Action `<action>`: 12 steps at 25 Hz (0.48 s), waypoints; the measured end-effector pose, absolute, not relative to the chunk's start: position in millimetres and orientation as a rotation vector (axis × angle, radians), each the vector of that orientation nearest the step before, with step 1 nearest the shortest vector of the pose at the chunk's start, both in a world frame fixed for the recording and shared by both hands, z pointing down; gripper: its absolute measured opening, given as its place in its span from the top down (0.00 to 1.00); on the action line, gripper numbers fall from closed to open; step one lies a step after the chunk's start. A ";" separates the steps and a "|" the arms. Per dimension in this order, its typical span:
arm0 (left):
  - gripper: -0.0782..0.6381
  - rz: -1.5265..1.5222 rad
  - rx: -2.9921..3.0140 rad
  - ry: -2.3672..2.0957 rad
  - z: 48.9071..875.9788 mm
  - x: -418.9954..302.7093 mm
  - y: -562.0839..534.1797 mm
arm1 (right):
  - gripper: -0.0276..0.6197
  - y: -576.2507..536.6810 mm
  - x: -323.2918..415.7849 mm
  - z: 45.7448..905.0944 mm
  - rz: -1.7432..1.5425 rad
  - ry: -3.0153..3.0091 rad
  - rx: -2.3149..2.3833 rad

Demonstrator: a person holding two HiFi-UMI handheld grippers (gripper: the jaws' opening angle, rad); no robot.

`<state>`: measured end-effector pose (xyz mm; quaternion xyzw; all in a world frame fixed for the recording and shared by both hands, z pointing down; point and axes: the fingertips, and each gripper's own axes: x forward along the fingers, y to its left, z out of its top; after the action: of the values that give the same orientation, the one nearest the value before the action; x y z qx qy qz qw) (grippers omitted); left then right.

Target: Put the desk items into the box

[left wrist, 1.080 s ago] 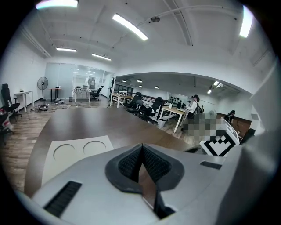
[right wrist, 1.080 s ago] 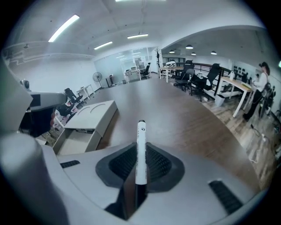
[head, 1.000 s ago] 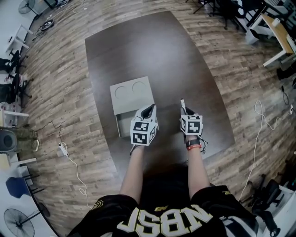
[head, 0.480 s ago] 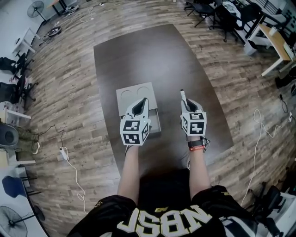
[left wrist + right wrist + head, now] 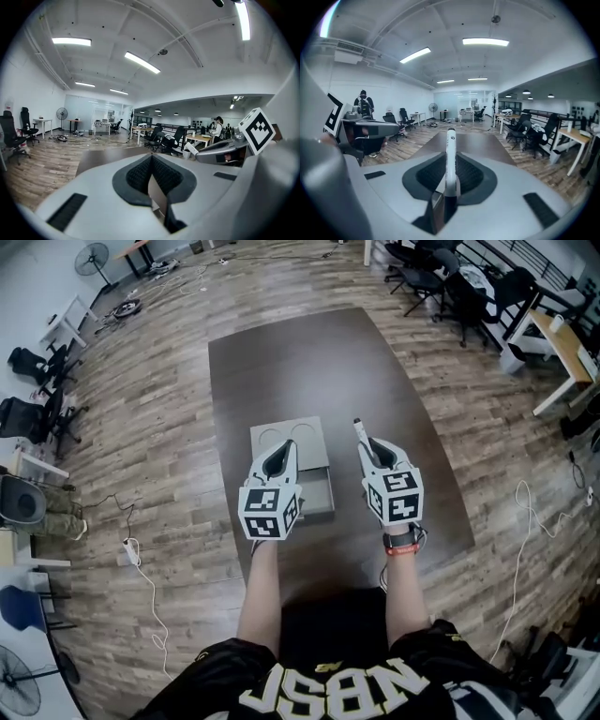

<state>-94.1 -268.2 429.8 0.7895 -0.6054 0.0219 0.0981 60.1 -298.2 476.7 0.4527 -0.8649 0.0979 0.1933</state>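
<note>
1. Head view, layout. The box (image 5: 317, 454) sits on the table (image 5: 300, 362) just ahead of me. Its far part is a flat panel with two round recesses, and its near part looks like an open compartment. The left gripper (image 5: 289, 448) hangs over the box. The right gripper (image 5: 370, 454) is just to the right of the box and apart from it, with a white pen (image 5: 357, 430) sticking out past its tips. I see no other loose items on the table.
2. Head view, step. I judge the step in hand to be carrying the pen to the box. The next move calls for swinging the right gripper left over the compartment, lowering it, then letting go. The left gripper covers much of the compartment, so its contents are hidden, and I would clear that gripper aside first.
3. Left gripper view. The jaws of the left gripper (image 5: 151, 157) meet at the tips with nothing between them. The camera looks out nearly level over the table (image 5: 98, 157). The box is not clearly in frame. The right gripper (image 5: 220, 152) shows at the right.
4. Right gripper view. The jaws of the right gripper (image 5: 450, 161) are clamped on the pen (image 5: 450, 145), which runs straight out between the pads. The pen's rear end is lost in the dark slot. The box is out of frame, and the left gripper (image 5: 370, 129) shows at the left.
</note>
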 end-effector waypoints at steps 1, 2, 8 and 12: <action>0.88 0.062 2.331 -1.801 429.2 -97.3 -265.7 | 0.84 -295.7 53.1 474.4 0.263 -2.441 1.233; 0.88 0.058 2.325 -1.811 428.7 -100.8 -263.4 | 0.84 -293.6 46.2 472.7 0.256 -2.455 1.197; 0.88 0.046 2.256 -1.888 431.9 -131.0 -249.1 | 0.84 -280.2 -0.5 479.1 0.230 -2.507 0.980; 0.88 0.038 2.189 -1.947 434.8 -157.8 -239.0 | 0.84 -269.7 -37.3 485.6 0.216 -2.519 0.831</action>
<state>-157.8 -239.0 434.8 0.7429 -0.6608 0.0128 0.1058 -37.3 -269.7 485.6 0.3033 -0.9194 0.0790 0.2378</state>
